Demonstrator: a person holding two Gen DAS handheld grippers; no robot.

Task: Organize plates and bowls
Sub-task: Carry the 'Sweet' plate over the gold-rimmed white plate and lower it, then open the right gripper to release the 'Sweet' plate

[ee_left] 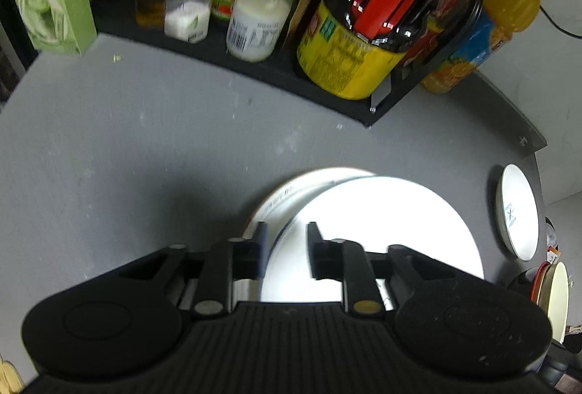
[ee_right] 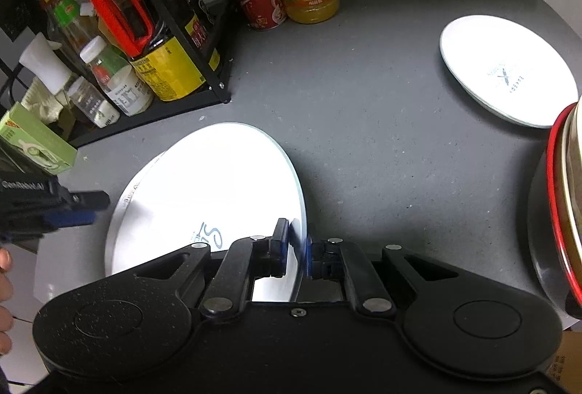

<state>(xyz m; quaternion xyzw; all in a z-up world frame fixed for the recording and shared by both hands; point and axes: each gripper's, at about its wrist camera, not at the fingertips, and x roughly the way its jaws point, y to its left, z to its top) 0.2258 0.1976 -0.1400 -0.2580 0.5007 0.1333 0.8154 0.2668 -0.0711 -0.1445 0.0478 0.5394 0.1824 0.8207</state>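
Top plate (ee_right: 218, 183): rim was pinched by right gripper (ee_right: 298, 245); left gripper (ee_left: 285, 248) was parted, empty. Slippage onto lower plate (ee_left: 283, 197) was judged possible.

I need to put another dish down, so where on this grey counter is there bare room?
Bare grey countertop lies between the large white plate pinched by the right hand-held gripper and the small white logo plate. Also free: left of the large plate, before the black rack. Crowded: the rack's bottles and the red-rimmed bowls.
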